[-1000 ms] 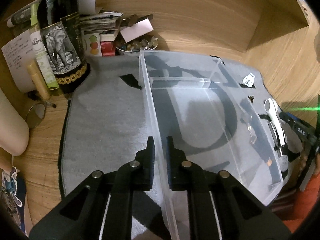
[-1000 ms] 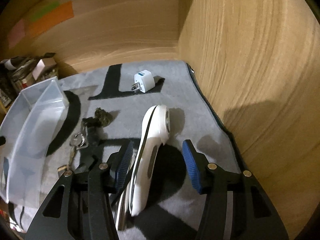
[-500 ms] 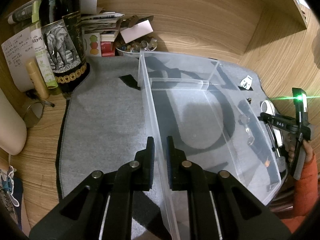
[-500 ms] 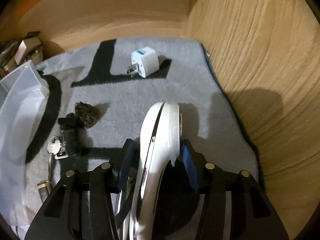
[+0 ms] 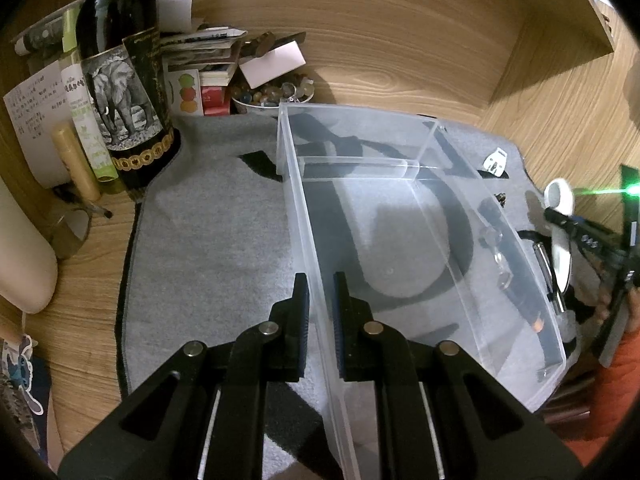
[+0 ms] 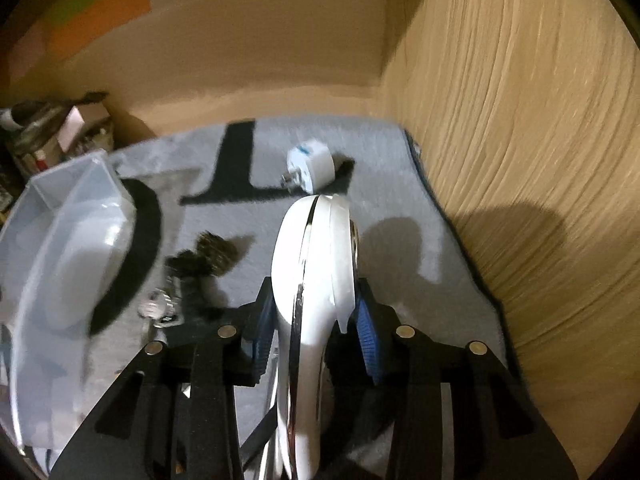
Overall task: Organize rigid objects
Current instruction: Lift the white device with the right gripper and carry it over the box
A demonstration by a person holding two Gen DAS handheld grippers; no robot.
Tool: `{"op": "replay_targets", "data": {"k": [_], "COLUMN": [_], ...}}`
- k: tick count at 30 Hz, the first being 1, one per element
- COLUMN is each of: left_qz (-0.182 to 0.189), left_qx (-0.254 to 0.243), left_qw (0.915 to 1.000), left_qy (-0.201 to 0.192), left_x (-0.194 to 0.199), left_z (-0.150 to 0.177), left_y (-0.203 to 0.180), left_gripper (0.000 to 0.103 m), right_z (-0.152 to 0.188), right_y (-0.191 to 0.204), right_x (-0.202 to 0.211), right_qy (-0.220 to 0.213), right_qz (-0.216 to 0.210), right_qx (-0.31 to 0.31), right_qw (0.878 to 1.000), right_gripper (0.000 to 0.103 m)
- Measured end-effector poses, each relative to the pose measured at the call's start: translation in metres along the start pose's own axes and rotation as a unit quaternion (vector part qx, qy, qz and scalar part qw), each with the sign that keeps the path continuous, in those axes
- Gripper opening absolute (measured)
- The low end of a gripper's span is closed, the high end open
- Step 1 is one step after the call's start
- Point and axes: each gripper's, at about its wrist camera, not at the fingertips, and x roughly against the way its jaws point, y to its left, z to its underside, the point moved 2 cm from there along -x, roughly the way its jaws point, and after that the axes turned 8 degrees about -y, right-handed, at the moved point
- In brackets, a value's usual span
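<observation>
My left gripper (image 5: 320,292) is shut on the left wall of a clear plastic bin (image 5: 400,216) that stands on a grey mat (image 5: 208,240). My right gripper (image 6: 316,316) is shut on a white handheld device with a chrome stripe (image 6: 316,264) and holds it lifted above the mat; the device also shows in the left wrist view (image 5: 560,220). A white plug adapter (image 6: 312,166) lies on the mat beyond it. A bunch of keys with a dark fob (image 6: 188,276) lies between the device and the bin (image 6: 68,240).
A dark wine bottle (image 5: 124,80), tubes, papers and a bowl of stones (image 5: 272,94) crowd the back left. Wooden walls (image 6: 520,160) close in at the back and right. A metal item lies by the bin's right wall (image 5: 548,276).
My right gripper closed on the white device and lifted it off the mat. The left gripper has stayed clamped on the bin wall.
</observation>
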Motion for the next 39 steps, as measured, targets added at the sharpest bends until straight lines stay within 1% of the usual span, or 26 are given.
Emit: {"op": "replay_targets", "data": {"k": [8,12,17,22,26,30,33,39], "left_qz": [-0.011,-0.015,-0.02,-0.022,-0.023,-0.024,-0.025,-0.025], "left_qx": [0.001,0.003,0.002,0.003,0.004,0.003,0.002,0.002], "left_qw": [0.9999,0.9999,0.9998,0.9997,0.9997,0.9997,0.9996,0.9997], "left_qy": [-0.002,-0.002,-0.007,-0.008,-0.008,-0.009,-0.009,-0.009], "left_x": [-0.002,-0.003,-0.001,0.0,0.001,0.002,0.002,0.002], "left_z": [0.0,0.0,-0.002,-0.002,-0.002,-0.002,-0.002,-0.002], "left_y": [-0.002,-0.003,-0.004,-0.005,-0.005,-0.005,-0.005,-0.006], "left_gripper": [0.011,0.011,0.01,0.01,0.01,0.01,0.01,0.01], "right_z": [-0.028,-0.041,-0.057,-0.065,-0.068,-0.067,-0.063,-0.054], "right_y": [0.024,0.041,0.067,0.098,0.121,0.147,0.165,0.187], "right_x": [0.046,0.055,0.07,0.085,0.092,0.087,0.077,0.049], "right_qy": [-0.076,-0.109,-0.145,-0.166,-0.172,-0.164,-0.148,-0.094], "right_qz": [-0.027,-0.05,-0.092,-0.139,-0.175,-0.204,-0.217,-0.229], "right_qx": [0.023,0.036,0.055,0.078,0.098,0.116,0.134,0.16], "right_qw": [0.996,0.992,0.984,0.973,0.964,0.958,0.956,0.956], "right_gripper": [0.033,0.033,0.033,0.033,0.033,0.033,0.033,0.033]}}
